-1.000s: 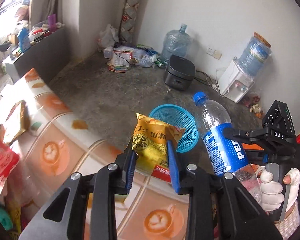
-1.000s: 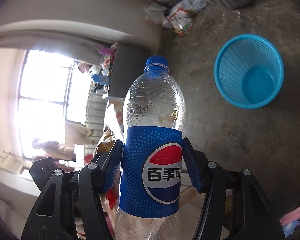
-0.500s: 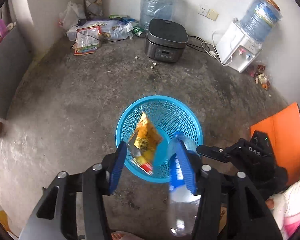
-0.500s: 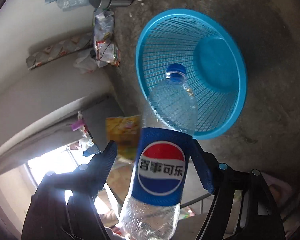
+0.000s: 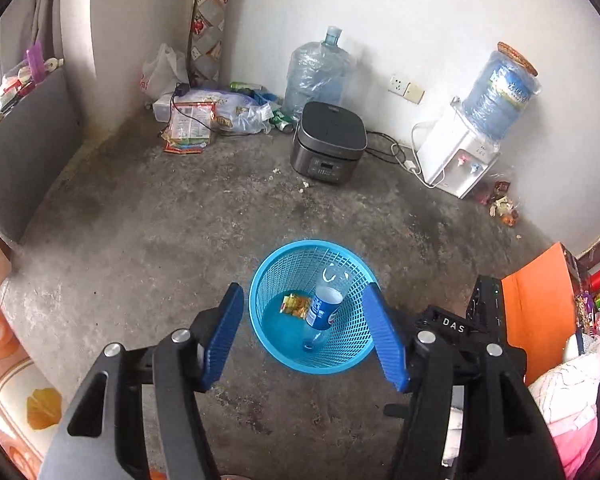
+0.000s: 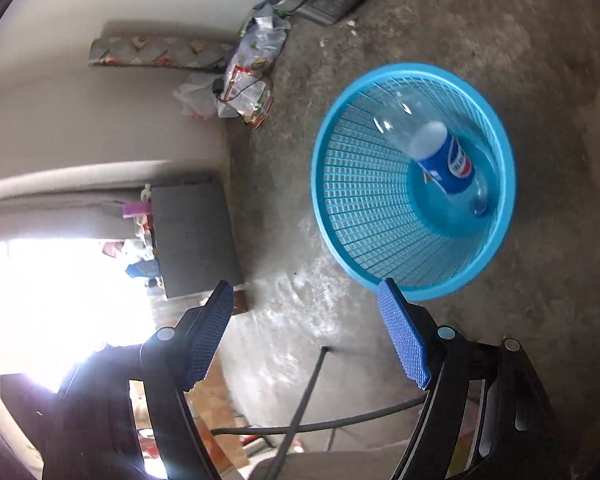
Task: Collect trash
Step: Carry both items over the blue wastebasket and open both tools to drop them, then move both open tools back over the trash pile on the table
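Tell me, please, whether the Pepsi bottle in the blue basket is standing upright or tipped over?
Tipped. The Pepsi bottle leans cap-down against the mesh wall of the blue basket, base raised toward the rim, beside a yellow snack packet.

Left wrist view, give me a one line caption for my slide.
Open left gripper above the blue basket, where a Pepsi bottle and yellow snack wrapper lie.

We are in a lived-in room of a modest home: bare concrete floor (image 5: 148, 240), whitewashed walls, a rice cooker (image 5: 328, 142) plugged in on the floor, a tabletop water dispenser (image 5: 460, 156) with its jug beside a spare water jug (image 5: 316, 72), and food packets (image 5: 204, 120) heaped in the corner.
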Available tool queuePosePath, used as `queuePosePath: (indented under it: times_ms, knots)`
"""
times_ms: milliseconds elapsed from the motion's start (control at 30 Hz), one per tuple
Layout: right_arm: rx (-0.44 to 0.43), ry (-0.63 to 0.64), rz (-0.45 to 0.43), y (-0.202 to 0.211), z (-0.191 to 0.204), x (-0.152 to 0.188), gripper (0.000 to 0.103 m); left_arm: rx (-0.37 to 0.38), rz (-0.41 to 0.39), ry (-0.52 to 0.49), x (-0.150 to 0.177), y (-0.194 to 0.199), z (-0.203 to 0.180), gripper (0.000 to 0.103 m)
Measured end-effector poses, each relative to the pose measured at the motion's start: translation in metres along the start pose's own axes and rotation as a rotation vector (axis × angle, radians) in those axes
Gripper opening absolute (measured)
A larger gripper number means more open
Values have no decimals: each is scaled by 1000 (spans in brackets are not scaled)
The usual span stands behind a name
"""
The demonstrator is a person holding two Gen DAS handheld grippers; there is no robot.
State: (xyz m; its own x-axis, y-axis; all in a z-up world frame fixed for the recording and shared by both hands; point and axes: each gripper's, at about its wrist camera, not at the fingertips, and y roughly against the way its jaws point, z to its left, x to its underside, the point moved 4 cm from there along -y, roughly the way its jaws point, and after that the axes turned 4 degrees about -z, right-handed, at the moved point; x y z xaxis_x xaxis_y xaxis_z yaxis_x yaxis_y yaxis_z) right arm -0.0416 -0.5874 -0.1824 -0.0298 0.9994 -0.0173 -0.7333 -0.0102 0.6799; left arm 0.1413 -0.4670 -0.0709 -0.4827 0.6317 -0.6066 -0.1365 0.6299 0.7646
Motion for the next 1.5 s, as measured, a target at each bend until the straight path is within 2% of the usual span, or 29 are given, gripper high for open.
queuePosePath:
  times_ms: [167, 300, 400, 533, 567, 600, 700, 767, 867, 933, 1100, 1267, 1333, 1500]
  knots:
    - [57, 316, -99, 26, 65, 27, 71, 13, -113, 21, 12, 79, 14, 61]
    - [56, 587, -201, 58, 120, 69, 71, -6, -196, 30, 33, 148, 28, 61]
    - [14, 786, -274, 78, 160, 107, 75, -77, -261, 26, 57, 200, 44, 61]
    - [-39, 1033, -386, 101, 204, 157, 85, -216, -348, 37, 95, 265, 71, 62]
    - [-58, 1074, -419, 106, 212, 167, 93, -247, -368, 55, 106, 280, 78, 63]
    - [-85, 1112, -455, 112, 219, 180, 96, -270, -385, 77, 117, 294, 86, 64]
    - [-151, 1188, -513, 123, 231, 209, 96, -341, -433, 134, 149, 332, 105, 64]
    - [-189, 1221, -509, 122, 236, 224, 96, -370, -446, 154, 171, 352, 112, 64]
    - [-212, 1254, -457, 118, 235, 241, 96, -403, -470, 204, 206, 377, 124, 64]
    - [-239, 1261, -378, 113, 236, 254, 96, -431, -469, 253, 230, 390, 136, 64]
    - [-329, 1270, -106, 96, 236, 301, 94, -496, -449, 361, 284, 404, 159, 64]
    - [-323, 1242, 169, 61, 225, 348, 74, -520, -411, 431, 327, 403, 178, 60]
    - [-297, 1238, 237, 53, 218, 367, 69, -519, -395, 450, 335, 397, 184, 56]
    - [-258, 1189, 417, 35, 202, 400, 56, -431, -364, 547, 354, 378, 202, 40]
